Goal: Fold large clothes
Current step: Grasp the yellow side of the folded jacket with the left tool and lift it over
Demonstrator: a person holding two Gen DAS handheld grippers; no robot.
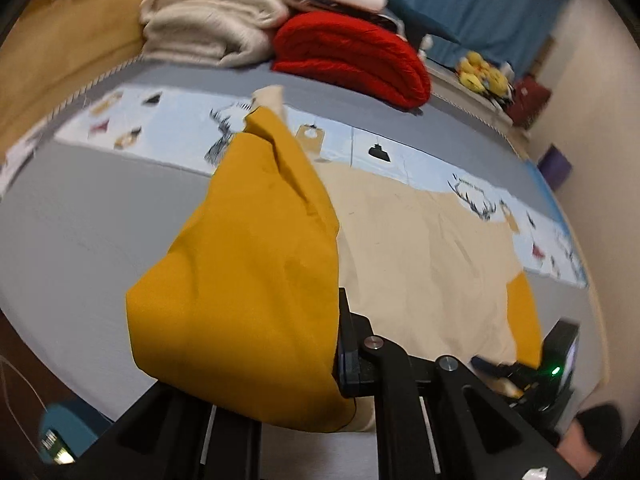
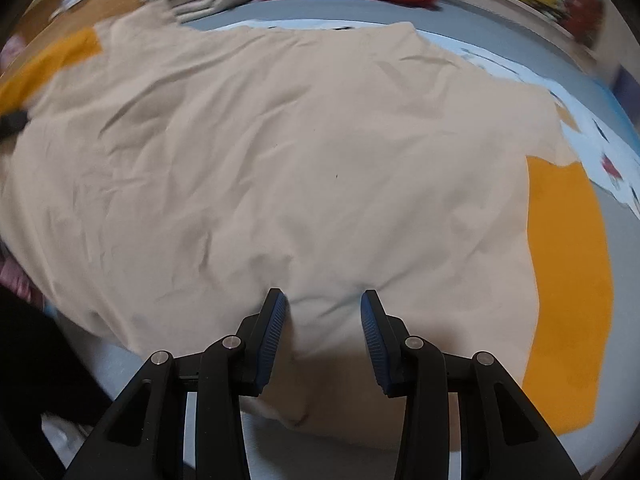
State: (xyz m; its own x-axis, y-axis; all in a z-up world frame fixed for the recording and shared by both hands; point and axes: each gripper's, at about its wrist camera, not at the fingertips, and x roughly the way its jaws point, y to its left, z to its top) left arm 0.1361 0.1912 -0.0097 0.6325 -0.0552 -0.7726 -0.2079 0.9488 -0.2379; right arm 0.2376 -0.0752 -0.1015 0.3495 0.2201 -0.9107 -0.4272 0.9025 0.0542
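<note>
A folded red blanket (image 1: 352,56) lies beside stacked cream blankets (image 1: 208,20) near yellow plush toys (image 1: 482,74).

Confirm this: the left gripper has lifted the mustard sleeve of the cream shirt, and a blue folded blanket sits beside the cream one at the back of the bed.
Not quite. The left wrist view shows the folded blanket beside the cream blanket is red, not blue. The rest holds: the left gripper grips the lifted mustard sleeve of the cream shirt.

soft, even indoor light with faint shadows — both fisheye views bow hard toward dark rounded corners, and motion blur smears the far edges.
</note>
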